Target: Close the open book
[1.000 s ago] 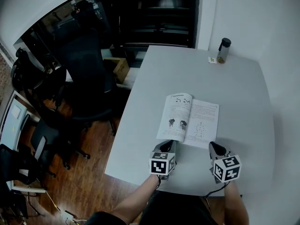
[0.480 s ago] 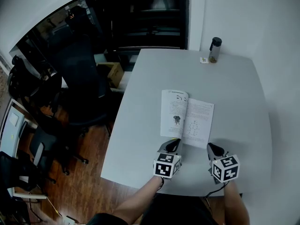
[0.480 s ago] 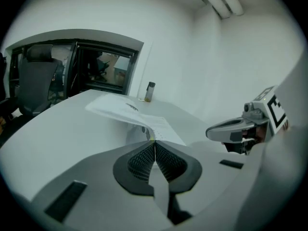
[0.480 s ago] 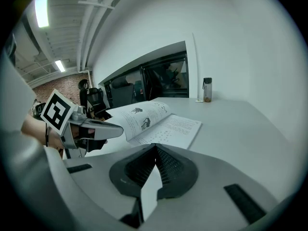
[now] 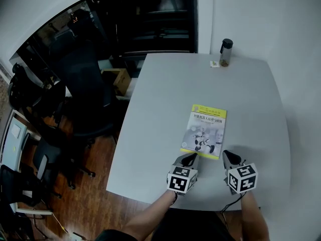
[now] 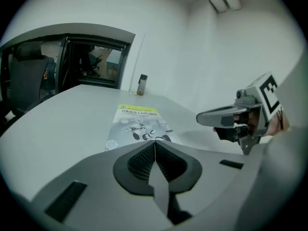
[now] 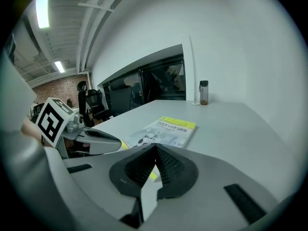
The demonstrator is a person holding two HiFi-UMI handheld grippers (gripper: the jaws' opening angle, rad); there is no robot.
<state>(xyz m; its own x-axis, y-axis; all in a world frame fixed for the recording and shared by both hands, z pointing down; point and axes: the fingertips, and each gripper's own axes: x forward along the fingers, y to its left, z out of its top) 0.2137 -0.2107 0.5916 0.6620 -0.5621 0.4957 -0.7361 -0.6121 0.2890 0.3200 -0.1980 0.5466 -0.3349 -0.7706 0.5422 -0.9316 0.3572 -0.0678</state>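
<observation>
The book lies closed on the grey table, its cover with a yellow band at the far end facing up; it also shows as the book and the book in the gripper views. My left gripper hovers just short of the book's near left corner, shut with nothing in it. Near the book's right near corner, my right gripper is shut and empty too. In both gripper views the pads meet with no gap.
A dark bottle and a small card stand at the table's far edge by the white wall. Black office chairs crowd the wooden floor to the left. The table's near edge is right below my hands.
The open book has closed: its left half has folded over to the right, and the cover now faces up. My left gripper has moved right, toward the book's near corner.
</observation>
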